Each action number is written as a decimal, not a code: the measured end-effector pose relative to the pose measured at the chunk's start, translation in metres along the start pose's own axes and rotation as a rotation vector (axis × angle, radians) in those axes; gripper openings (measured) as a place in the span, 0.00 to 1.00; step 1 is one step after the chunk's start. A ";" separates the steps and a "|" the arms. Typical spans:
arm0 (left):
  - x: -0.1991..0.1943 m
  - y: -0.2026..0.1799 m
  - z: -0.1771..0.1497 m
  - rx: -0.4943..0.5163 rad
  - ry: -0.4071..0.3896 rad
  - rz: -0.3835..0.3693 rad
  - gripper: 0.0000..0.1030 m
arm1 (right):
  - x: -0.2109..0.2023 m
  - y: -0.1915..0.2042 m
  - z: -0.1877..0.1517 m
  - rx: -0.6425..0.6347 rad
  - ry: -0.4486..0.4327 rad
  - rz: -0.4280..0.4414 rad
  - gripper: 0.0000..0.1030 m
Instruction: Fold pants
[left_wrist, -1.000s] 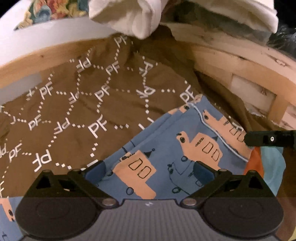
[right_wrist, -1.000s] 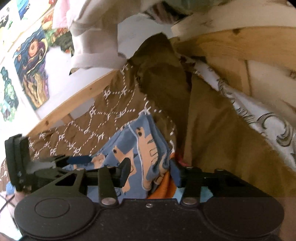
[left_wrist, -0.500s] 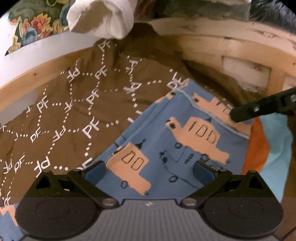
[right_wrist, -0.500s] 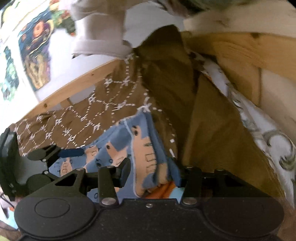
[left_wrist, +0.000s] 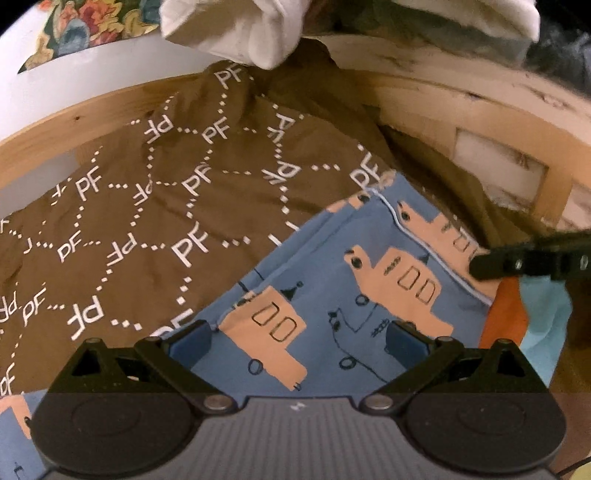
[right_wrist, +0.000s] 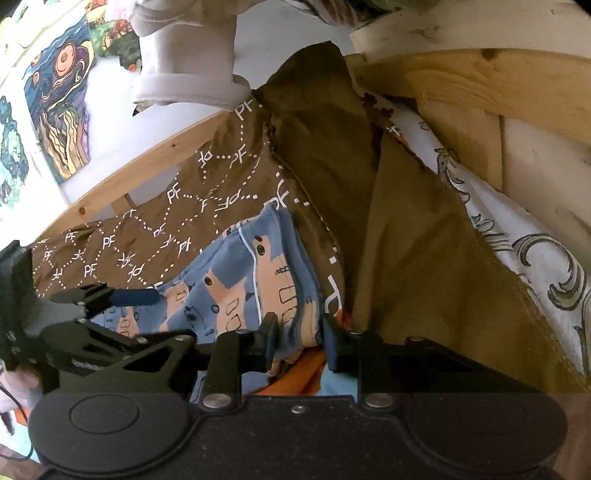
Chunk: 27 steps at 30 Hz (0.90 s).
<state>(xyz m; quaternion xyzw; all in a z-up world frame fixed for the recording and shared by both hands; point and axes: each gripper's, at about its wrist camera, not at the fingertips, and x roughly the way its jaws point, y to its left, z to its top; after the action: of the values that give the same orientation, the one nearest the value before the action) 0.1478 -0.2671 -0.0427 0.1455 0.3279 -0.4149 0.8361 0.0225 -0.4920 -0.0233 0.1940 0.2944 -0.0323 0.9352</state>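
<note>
The blue pants (left_wrist: 332, 295) with peach vehicle prints lie folded on a brown "PF" patterned blanket (left_wrist: 147, 206). My left gripper (left_wrist: 297, 338) is open, its fingers spread wide over the pants' near part. My right gripper (right_wrist: 299, 341) has its jaws closed partway around the bunched edge of the pants (right_wrist: 258, 291), with orange and light blue cloth (right_wrist: 295, 376) beneath. The right gripper's finger (left_wrist: 517, 262) reaches in from the right in the left wrist view. The left gripper (right_wrist: 110, 299) shows at the left in the right wrist view.
A wooden bed frame (left_wrist: 443, 110) curves behind the blanket. White cloth (left_wrist: 240, 33) hangs above. A white sheet with scroll prints (right_wrist: 535, 258) lies at the right. Paintings (right_wrist: 59, 110) hang on the white wall.
Both grippers shifted slightly over the pants. The right gripper stays on the pants' edge; the left stays open.
</note>
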 end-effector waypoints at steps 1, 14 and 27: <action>-0.003 0.002 0.001 -0.009 0.000 -0.004 1.00 | 0.000 0.002 0.000 -0.012 -0.005 -0.010 0.23; -0.039 0.024 0.063 -0.274 0.134 -0.267 1.00 | -0.020 0.097 -0.028 -0.462 -0.152 -0.168 0.16; -0.008 -0.033 0.102 -0.051 0.244 -0.072 0.98 | 0.001 0.149 -0.066 -0.776 -0.102 -0.237 0.16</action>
<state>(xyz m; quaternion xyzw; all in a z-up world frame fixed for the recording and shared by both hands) 0.1623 -0.3351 0.0397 0.1618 0.4425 -0.4156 0.7780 0.0142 -0.3298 -0.0223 -0.2101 0.2583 -0.0360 0.9422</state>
